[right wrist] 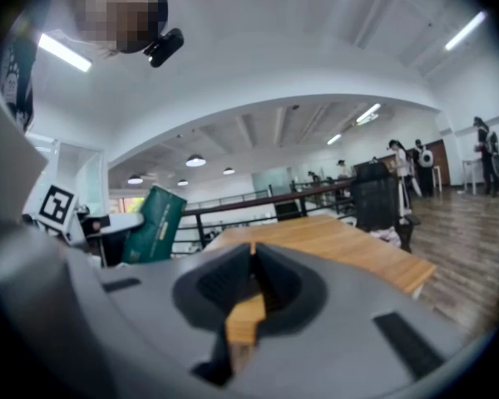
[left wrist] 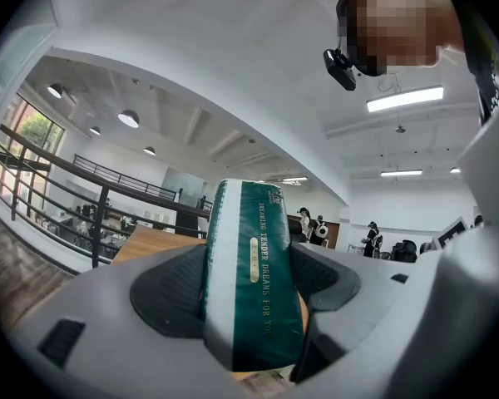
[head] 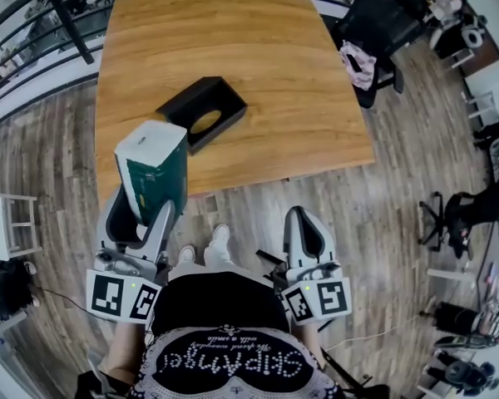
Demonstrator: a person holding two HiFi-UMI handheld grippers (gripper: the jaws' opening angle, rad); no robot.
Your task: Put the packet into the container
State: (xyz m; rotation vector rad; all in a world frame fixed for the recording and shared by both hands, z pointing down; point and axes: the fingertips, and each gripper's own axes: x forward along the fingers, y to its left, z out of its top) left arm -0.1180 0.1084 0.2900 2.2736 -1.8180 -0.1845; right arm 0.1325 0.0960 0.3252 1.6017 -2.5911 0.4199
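A green and white tissue packet (head: 154, 171) stands upright between the jaws of my left gripper (head: 141, 216), held in the air near the table's front edge. From the left gripper view the packet (left wrist: 249, 285) fills the gap between the dark pads. The black container (head: 202, 112), a box with an oval opening on top, lies on the wooden table (head: 258, 56) beyond the packet. My right gripper (head: 306, 238) hangs over the floor in front of the table, jaws together and empty (right wrist: 251, 283). The packet (right wrist: 154, 224) also shows at the left in the right gripper view.
A black chair (head: 381, 32) with a pink cloth (head: 357, 63) stands at the table's right side. A railing (head: 41, 23) runs along the far left. A white stool (head: 4, 223) is at the left, and office clutter (head: 474, 206) at the right.
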